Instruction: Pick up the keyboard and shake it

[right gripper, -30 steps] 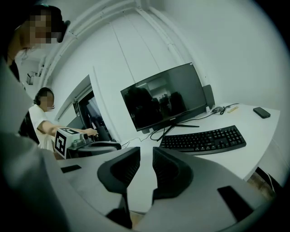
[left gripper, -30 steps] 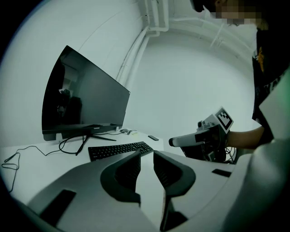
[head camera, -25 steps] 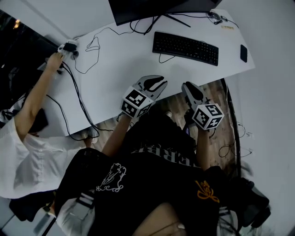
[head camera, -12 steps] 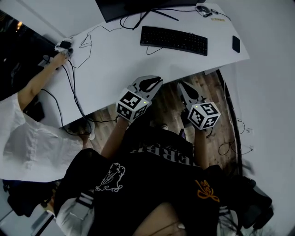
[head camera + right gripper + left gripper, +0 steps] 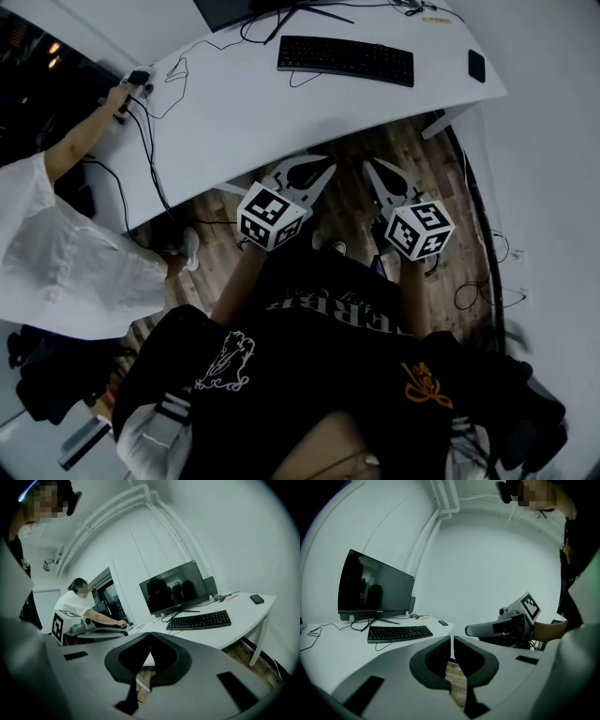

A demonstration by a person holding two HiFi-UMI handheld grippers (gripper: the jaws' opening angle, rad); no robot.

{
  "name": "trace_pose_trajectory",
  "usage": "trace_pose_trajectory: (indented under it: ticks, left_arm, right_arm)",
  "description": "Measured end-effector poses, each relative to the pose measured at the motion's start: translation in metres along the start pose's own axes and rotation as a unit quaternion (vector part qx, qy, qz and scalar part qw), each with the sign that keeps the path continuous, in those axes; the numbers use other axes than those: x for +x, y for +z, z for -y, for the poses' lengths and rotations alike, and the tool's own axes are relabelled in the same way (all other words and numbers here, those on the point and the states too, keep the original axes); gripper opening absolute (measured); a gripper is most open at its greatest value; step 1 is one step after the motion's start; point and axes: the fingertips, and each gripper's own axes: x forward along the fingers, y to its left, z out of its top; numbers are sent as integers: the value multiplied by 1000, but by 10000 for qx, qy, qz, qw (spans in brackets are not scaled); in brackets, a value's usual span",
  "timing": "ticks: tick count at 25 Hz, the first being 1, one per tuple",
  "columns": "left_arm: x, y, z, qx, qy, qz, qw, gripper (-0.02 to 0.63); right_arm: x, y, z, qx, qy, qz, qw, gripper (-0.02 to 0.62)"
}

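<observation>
The keyboard (image 5: pixel 345 60) lies on the white desk (image 5: pixel 234 112) at the frame's top centre, well apart from the left gripper (image 5: pixel 322 167) and right gripper (image 5: pixel 372 167), whose jaws have just closed on nothing.

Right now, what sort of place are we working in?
Probably an office or lab workroom: a white desk holds a black keyboard and a dark monitor, and a second person in a white shirt handles cabled gear at the desk's far end.
</observation>
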Motion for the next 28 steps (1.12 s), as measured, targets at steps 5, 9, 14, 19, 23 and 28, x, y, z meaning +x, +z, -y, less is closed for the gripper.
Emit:
trace_pose_trajectory:
  ticks: [5,9,14,19,23,28]
  left_arm:
    - [-4,-4,31,-3,10,55,10000,35]
    - [-6,-6,46,21,13,80,10000,35]
    - [-10,-7,56,53,40,129,9999,35]
    - [-13,-6,63,71,40,174,9998,35]
    - [-13,-5,67,113,29,186,9998,35]
    - [-17,-5,75,122,31,174,9998,35]
  right_arm:
    - [-26,-7,-8,-206,59,0,9998,12]
    - [-38,-10,-14,-323,132,-4,9994,12]
    - [-44,-13,-22,-448,238,-18,9987,12]
    - [-48,-13,-28,-561,310,-28,9979,12]
    - [-51,-12,-31,-609,335,6,9976,12]
    - [-59,-13,-34,-616,332,23,9975,12]
